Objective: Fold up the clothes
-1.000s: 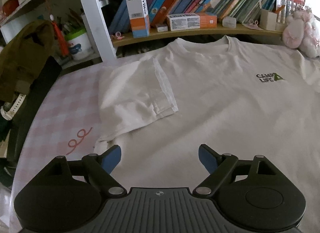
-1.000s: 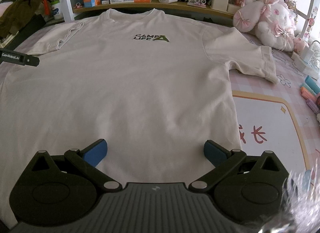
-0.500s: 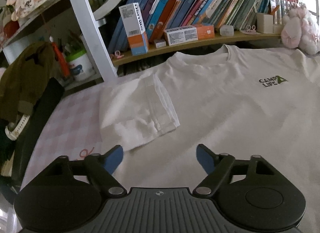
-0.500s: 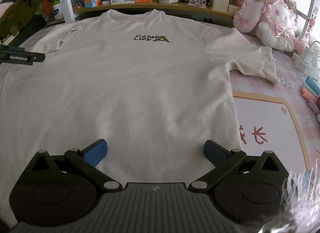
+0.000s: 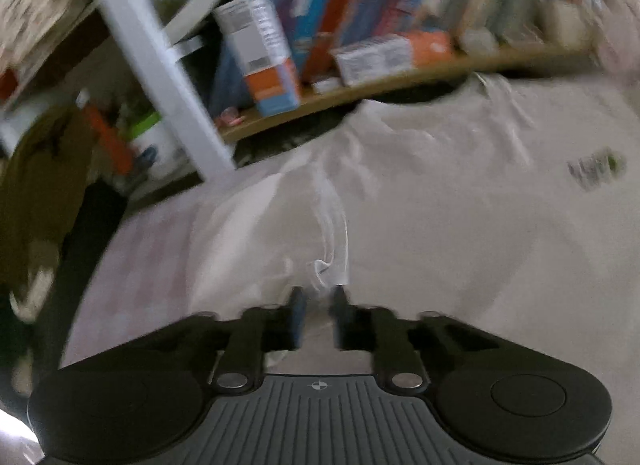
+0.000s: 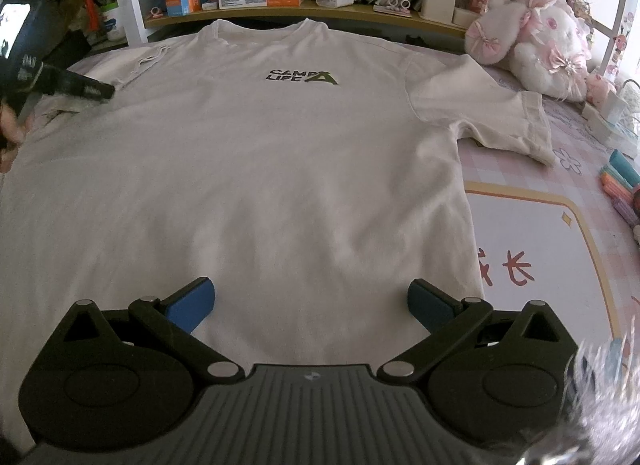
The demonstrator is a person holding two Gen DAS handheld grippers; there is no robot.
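Note:
A cream T-shirt [image 6: 280, 169] with a green and black chest logo [image 6: 302, 76] lies face up on the pink checked surface. Its left sleeve [image 5: 256, 233] is folded in over the body; the right sleeve [image 6: 492, 117] lies spread out. My left gripper [image 5: 318, 305] has its fingers nearly together on the hem of the folded sleeve; the view is blurred. It also shows in the right wrist view [image 6: 80, 87] at the shirt's left edge. My right gripper [image 6: 310, 301] is open and empty above the shirt's lower hem.
A wooden shelf [image 6: 320, 9] with books and boxes runs behind the collar. A pink plush toy [image 6: 536, 41] sits at the back right. Pens [image 6: 620, 185] and a printed mat [image 6: 540, 265] lie right of the shirt. Dark clothing [image 5: 36, 193] hangs at the left.
My left gripper moved forward to the folded sleeve and closed its fingers from wide open onto the sleeve hem. My right gripper has not moved.

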